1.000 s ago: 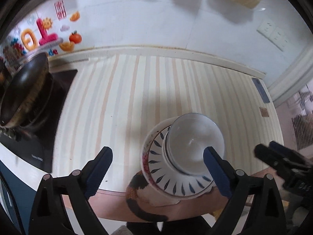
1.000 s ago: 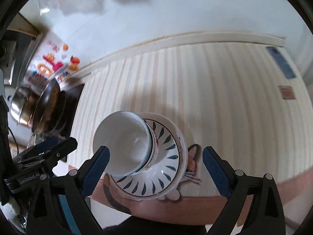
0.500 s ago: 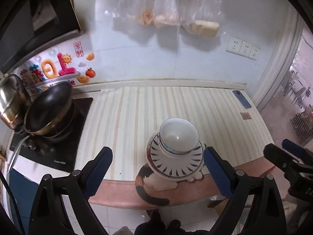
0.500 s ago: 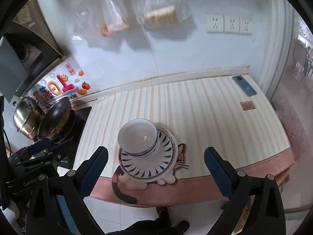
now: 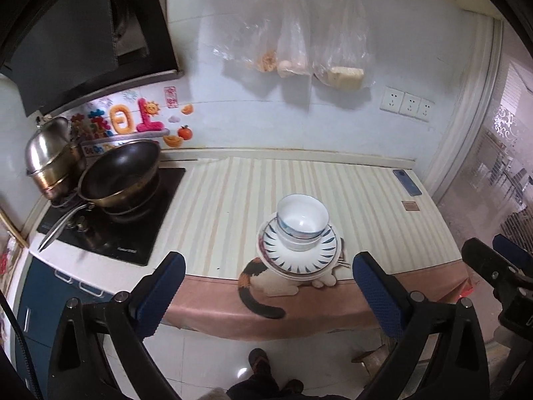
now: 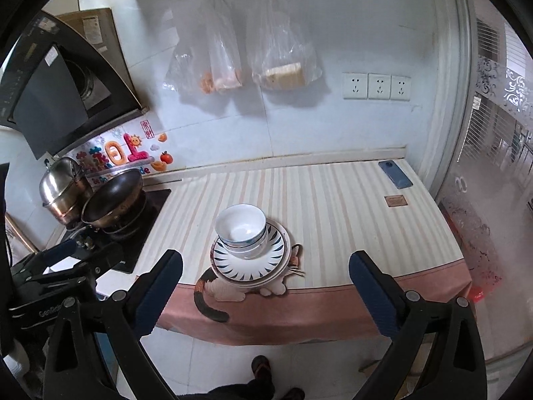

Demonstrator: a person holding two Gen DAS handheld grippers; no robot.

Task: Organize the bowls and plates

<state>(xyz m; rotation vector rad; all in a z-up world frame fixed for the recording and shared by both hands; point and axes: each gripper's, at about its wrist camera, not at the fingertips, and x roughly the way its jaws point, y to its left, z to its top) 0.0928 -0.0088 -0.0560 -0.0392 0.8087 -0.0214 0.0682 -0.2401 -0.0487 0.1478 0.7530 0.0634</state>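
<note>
Left wrist view: the left claw (image 5: pixel 265 283) hangs wide apart with nothing in it, off the counter's (image 5: pixel 233 200) front edge. Between its blue pads, at 12 o'clock, stacked bowls (image 5: pixel 302 221) sit upright on stacked leaf-patterned plates (image 5: pixel 299 253), which rest on a cat-shaped mat (image 5: pixel 266 283) at the counter's near edge. A wok (image 5: pixel 120 173) and steel pot (image 5: pixel 50 153) stand at 10 o'clock. The right claw (image 5: pixel 499 266) shows at 3 o'clock.

Right wrist view: the right claw (image 6: pixel 265 283) gapes wide, holding nothing. The bowls (image 6: pixel 241 230) and plates (image 6: pixel 250 256) lie at 12 o'clock, slightly left. A phone (image 6: pixel 394 173) lies at 1 o'clock; the left claw (image 6: pixel 60 263) appears at 9 o'clock.
</note>
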